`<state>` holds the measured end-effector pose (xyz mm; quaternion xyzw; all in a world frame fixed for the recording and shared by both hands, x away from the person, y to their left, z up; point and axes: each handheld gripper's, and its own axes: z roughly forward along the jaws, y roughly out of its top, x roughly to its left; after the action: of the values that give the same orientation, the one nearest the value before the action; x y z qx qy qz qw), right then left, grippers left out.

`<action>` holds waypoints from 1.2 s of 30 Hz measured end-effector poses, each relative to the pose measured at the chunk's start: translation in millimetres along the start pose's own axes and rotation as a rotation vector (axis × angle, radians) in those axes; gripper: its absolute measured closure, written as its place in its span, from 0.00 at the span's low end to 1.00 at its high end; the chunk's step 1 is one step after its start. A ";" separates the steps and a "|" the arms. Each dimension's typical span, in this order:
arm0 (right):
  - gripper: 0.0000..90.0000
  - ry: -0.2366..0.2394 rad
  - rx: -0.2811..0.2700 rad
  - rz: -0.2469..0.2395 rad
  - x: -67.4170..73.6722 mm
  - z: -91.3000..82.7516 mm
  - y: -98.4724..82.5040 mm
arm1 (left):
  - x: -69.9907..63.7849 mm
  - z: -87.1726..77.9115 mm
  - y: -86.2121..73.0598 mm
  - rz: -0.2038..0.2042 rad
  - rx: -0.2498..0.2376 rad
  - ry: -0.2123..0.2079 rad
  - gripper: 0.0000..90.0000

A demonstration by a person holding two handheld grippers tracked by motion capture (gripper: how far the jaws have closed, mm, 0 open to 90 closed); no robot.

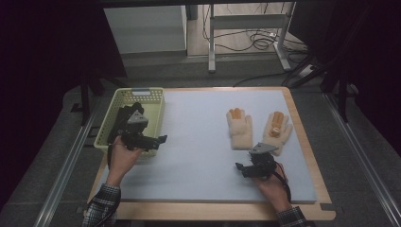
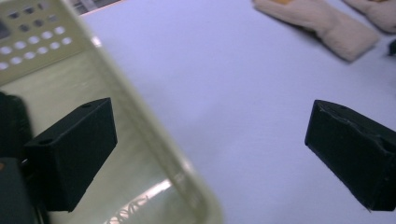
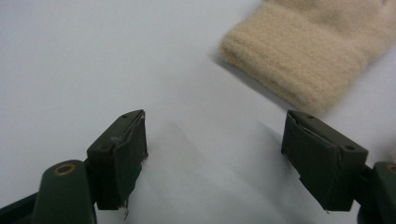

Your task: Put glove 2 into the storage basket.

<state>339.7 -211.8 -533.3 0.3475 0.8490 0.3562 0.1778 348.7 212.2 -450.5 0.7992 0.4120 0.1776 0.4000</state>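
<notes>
Gloves lie side by side on the blue mat in the high view, left glove (image 1: pixel 239 128) and right glove (image 1: pixel 278 130), with the right gripper (image 1: pixel 242 168) near their cuffs and the left gripper (image 1: pixel 160 140) beside the yellow basket (image 1: pixel 109 125). Left gripper view: jaws wide and empty, straddling the basket's rim. Right gripper view: jaws wide, nothing between them, one glove's cuff just ahead.

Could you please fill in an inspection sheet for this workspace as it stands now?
Surface: pale blue mat on a wood-edged table.
Job's things: two cream gloves, left glove and right glove, flat, side by side, fingers pointing away.
Clutter: yellow basket at the mat's left edge.
Grippers: left gripper open over the basket's edge; right gripper open, empty, near the gloves' cuffs.
Cables: loose cables on the floor beyond.
Surroundings: metal stand, dark room.
</notes>
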 end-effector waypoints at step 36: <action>0.24 -0.002 0.001 0.001 0.0 0.1 0.1 | -66.9 52.6 -89.0 0.062 0.134 -0.073 0.02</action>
<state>339.8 -211.7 -533.3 0.3485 0.8488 0.3553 0.1783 295.1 163.0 -549.8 0.8426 0.3830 0.1328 0.3545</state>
